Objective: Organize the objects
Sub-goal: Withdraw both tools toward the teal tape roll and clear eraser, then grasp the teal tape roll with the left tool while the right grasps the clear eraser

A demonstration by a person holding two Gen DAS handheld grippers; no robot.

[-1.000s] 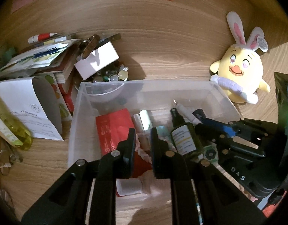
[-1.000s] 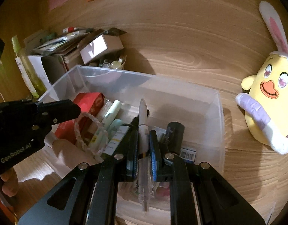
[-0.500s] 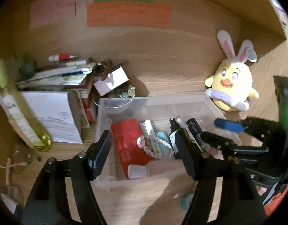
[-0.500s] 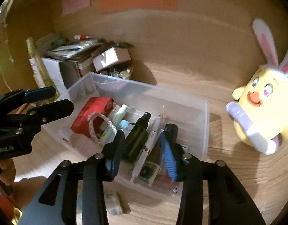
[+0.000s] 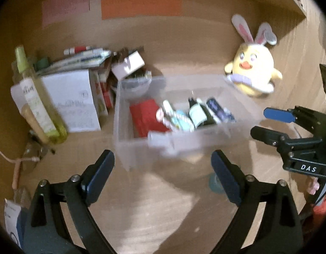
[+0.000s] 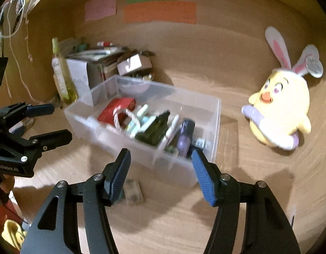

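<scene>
A clear plastic bin (image 5: pixel 141 148) (image 6: pixel 163 87) stands on the wooden desk. It holds a red box (image 5: pixel 145 116) (image 6: pixel 115 111), a white braided bracelet (image 6: pixel 127 116), small tubes, a dark green spray bottle (image 5: pixel 198 113) (image 6: pixel 154 129), a white pen (image 6: pixel 173 124) and a dark purple bottle (image 6: pixel 185 139). My left gripper (image 5: pixel 163 158) hangs in front of the bin, its jaws opening wide with nothing between them. Level with the bin's front right corner, my right gripper (image 6: pixel 160 156) is also opening and empty. Each gripper shows in the other's view (image 5: pixel 266 122) (image 6: pixel 55 120).
A yellow plush chick with bunny ears (image 5: pixel 252 72) (image 6: pixel 279 110) sits right of the bin. A stack of books and boxes (image 5: pixel 78 97) and a yellow-green bottle (image 5: pixel 38 103) crowd the left. A small packet (image 6: pixel 132 192) lies in front of the bin. Coloured notes (image 5: pixel 139 6) hang on the back wall.
Both grippers have drawn back out of the bin and opened. The right one let go of the white pen, which now lies in the bin. The left jaws spread wide.
</scene>
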